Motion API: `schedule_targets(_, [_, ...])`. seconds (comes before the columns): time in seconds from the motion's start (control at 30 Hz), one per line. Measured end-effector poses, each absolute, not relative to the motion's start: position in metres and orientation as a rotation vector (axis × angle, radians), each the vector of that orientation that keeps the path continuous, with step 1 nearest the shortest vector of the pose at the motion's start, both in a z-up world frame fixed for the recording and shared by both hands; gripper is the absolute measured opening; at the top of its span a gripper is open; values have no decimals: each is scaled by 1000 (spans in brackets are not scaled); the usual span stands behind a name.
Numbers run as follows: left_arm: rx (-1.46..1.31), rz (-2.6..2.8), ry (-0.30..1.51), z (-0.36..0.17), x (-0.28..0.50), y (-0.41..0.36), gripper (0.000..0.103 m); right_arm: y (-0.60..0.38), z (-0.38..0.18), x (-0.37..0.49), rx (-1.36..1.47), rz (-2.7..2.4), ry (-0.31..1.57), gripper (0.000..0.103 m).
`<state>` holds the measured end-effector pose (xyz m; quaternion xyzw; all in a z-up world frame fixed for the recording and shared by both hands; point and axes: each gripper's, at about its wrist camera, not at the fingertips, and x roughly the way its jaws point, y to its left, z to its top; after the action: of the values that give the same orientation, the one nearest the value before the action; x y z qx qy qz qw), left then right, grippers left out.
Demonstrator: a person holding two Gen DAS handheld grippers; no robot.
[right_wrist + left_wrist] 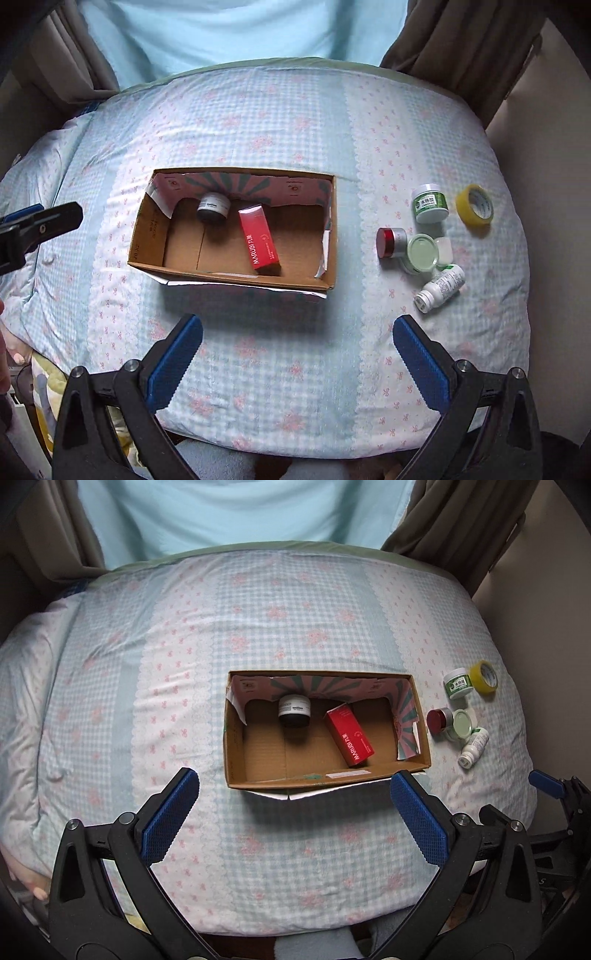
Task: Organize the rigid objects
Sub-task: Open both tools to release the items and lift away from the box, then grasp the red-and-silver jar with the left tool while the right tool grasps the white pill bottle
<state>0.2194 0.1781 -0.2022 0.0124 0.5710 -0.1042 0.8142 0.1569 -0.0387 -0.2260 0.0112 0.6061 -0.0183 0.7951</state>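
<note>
Here, cardboard box (236,753) mid-frame holding red carton (349,736) and dark jar (294,711); both hand-held grippers spread, empty; yellow tape roll (474,204) clearer in right view.

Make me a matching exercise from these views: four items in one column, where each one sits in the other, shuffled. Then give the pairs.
Items
1. red box
2. yellow tape roll
3. white bottle
4. dark jar

Places
A. lying on its side on the quilt, nearest the right gripper
B. inside the cardboard box, against its far wall
C. on the quilt, farthest right
D. inside the cardboard box, lying flat near the middle

Pairs: 1-D, 2-C, 3-A, 4-B
</note>
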Motion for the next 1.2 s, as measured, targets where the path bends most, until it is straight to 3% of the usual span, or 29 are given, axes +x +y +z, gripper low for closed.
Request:
schedule_targets(0.3, [-37,-203,1188,-188,183,108,103,-142,-201,127,139,-116,1207,103])
schedule_targets(0.6, [-46,-182,1212,-205,192,-29,103,-264,-229,111,196,-147,1198,103])
schedule_targets(0.9, [-48,-182,1343,-260,220,-124,103,-331,-273,127,333,-171,1231,103])
schedule_targets(1.2, [7,-171,1480,-342,265,-163,102,-348,-345,151,553,-235,1323,99])
